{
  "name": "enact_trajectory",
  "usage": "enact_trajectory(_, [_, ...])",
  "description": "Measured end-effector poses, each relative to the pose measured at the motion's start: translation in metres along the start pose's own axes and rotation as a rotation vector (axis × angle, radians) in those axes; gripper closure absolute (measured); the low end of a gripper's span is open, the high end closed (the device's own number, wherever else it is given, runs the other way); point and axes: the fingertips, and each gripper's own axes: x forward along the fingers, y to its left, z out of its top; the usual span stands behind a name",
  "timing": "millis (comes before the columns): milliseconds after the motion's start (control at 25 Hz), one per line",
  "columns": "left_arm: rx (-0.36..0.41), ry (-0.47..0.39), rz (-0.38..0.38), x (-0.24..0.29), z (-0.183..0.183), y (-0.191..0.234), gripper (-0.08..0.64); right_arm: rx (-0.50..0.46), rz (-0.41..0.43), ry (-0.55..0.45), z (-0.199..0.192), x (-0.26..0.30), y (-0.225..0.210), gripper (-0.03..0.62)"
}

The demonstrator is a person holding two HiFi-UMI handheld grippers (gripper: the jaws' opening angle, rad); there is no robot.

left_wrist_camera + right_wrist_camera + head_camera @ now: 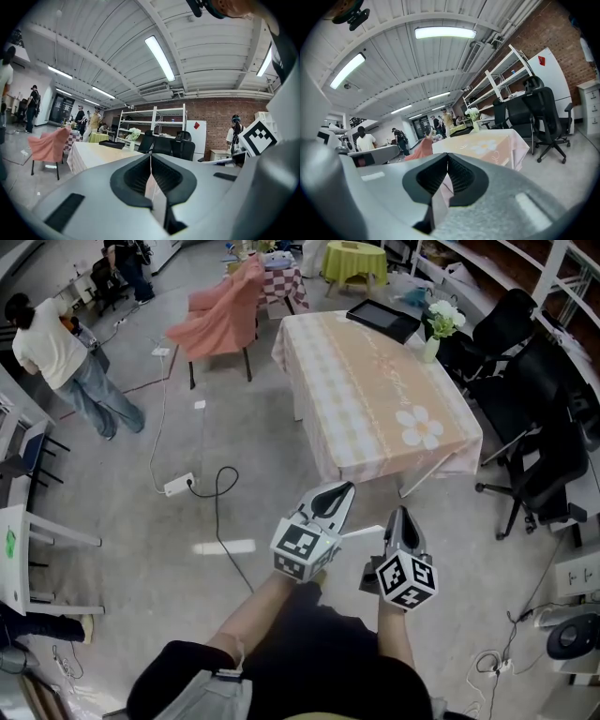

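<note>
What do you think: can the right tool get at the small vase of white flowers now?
Probably not: the right tool, shut, hangs over floor short of the peach-clothed table, and the flower vase stands near its far end. Nothing blocks the way.

Ahead: bench point(366, 390), cloth-covered, near the left gripper point(343, 489) and right gripper point(399, 513); its near edge bars a low path.
Bench top: mostly bare; black tray point(384, 320) and flower vase point(437, 329) at the far end.
Right: office chairs point(542, 463) crowd just beside the bench.
Left: open floor point(112, 498), crossed by power strip point(178, 486) and cable point(217, 527).
</note>
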Motion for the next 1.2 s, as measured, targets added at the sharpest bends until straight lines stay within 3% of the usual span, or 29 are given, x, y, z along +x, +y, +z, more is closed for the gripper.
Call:
enact_trajectory(680, [-0.003,0.033,-0.05,0.073,-0.002,0.053,0.548,0.003,-0.042,-0.01,0.019,0.083,-0.013,0.589])
enact_trajectory(1200, [-0.054,0.097,-0.021,0.056,-0.029,0.069,0.548,0.041,-0.061,0.063,-0.01,0.089,-0.013,0.589])
